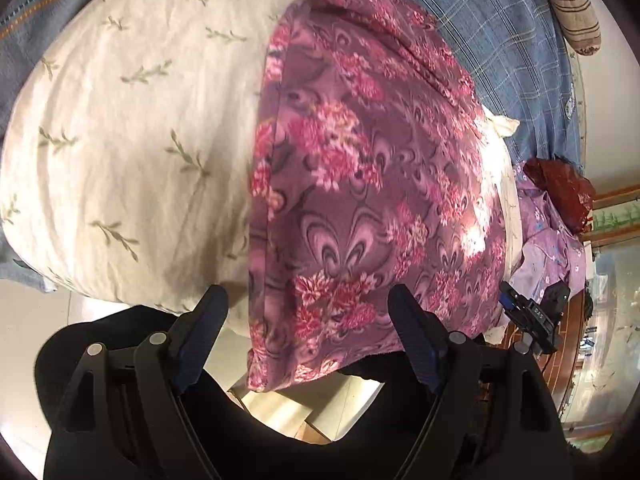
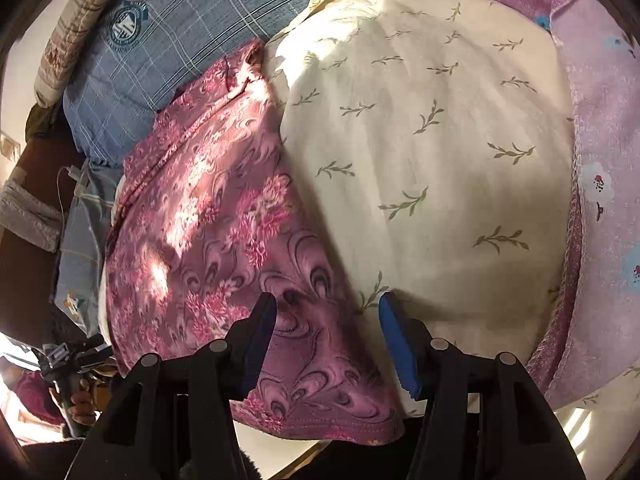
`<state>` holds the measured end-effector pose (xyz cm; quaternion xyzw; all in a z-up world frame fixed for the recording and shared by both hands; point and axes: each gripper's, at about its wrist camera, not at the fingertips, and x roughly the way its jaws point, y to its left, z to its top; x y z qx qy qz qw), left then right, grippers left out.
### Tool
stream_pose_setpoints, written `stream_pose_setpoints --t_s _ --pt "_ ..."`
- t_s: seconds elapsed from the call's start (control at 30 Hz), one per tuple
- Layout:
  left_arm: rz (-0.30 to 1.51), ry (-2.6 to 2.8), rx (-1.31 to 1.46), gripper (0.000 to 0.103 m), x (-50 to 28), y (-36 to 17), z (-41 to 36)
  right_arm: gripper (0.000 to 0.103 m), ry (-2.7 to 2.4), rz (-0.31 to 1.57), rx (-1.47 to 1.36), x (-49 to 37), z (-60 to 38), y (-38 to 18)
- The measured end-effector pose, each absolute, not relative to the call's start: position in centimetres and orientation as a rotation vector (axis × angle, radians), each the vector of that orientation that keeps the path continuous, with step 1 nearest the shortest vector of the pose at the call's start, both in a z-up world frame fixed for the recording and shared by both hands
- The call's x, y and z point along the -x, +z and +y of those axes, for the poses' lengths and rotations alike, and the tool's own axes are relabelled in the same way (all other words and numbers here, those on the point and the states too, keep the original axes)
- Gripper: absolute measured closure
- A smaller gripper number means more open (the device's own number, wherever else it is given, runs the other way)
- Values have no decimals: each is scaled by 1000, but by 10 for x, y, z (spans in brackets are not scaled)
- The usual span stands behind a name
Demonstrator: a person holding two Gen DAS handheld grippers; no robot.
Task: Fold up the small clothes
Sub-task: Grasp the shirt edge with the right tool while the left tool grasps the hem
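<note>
The left gripper (image 1: 308, 336) hovered low at the bed's edge, its fingers (image 1: 208, 332) spread wide and gripping nothing. The purple-pink floral fleece garment (image 1: 360, 184) lay draped over the cream leaf-print quilt (image 1: 120, 140), its hem hanging just past the fingertips, between them. The right gripper (image 2: 328, 340) pointed in from the other side, fingers (image 2: 396, 344) parted and empty, the garment's (image 2: 224, 240) lower corner lying between and beneath them, apart from both pads.
</note>
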<state>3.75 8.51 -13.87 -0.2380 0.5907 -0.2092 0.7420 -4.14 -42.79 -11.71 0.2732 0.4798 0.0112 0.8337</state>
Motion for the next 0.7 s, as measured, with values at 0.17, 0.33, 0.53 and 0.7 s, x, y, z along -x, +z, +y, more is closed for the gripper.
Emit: stream_pose_setpoints --t_s 0.17,0.33,0.53,0.7 --pt "1352 -515 514 21 -27 -152 73 47 54 1031 -535 48 -416 -116" --pt "1397 -521 475 35 -16 -174 58 52 67 1021 -523 53 -416 -118" --pt "1297 -661 437 97 -1 -136 43 100 119 1015 -482 57 -405 -116" --pt "1184 -712 430 97 0 -95 50 100 173 952 -659 69 -426 -101"
